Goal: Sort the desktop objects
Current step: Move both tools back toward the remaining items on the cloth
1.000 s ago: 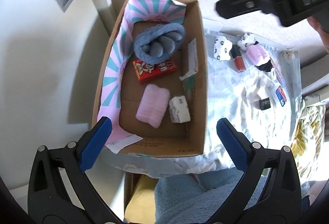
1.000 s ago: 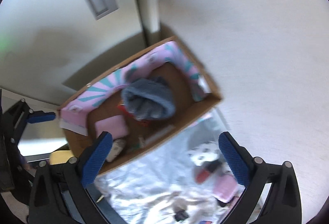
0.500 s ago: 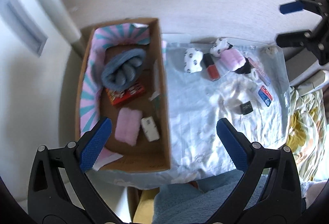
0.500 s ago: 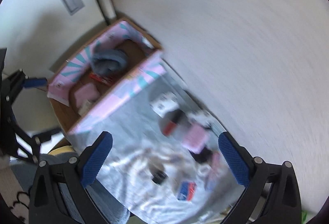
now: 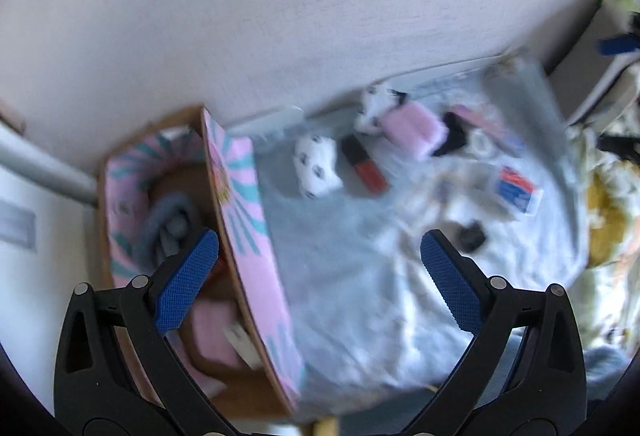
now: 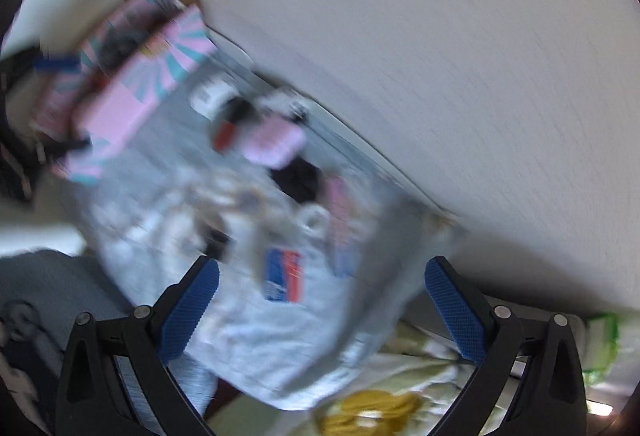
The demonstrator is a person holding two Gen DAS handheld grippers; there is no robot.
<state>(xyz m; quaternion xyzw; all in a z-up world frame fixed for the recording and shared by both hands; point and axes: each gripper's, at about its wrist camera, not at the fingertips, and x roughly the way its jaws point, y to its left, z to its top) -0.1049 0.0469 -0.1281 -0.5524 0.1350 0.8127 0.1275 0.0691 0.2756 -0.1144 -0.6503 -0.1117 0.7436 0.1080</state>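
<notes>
A cardboard box [image 5: 244, 236] with pink and teal lining stands at the left of a pale plastic sheet [image 5: 360, 276]; it also shows in the right wrist view [image 6: 132, 92]. Inside lie a blue knotted cushion [image 5: 168, 228] and a pink pad [image 5: 212, 332]. On the sheet lie a white spotted toy [image 5: 316, 168], a red bottle [image 5: 366, 166], a pink box [image 5: 414, 128], a red-blue card [image 5: 516, 190] and a small black item [image 5: 470, 236]. My left gripper [image 5: 320, 276] is open and empty above the box's wall. My right gripper [image 6: 320, 308] is open and empty above the card [image 6: 282, 276].
A grey wall [image 5: 280, 16] runs behind the sheet. A yellow patterned cloth [image 6: 376, 404] lies beyond the sheet's right end. A blue-clad lap [image 6: 52, 288] is at the near side. Both views are motion-blurred.
Both grippers have swung to the right, away from the box and over the sheet. The box has shifted to the left in both views. Both stay open and empty.
</notes>
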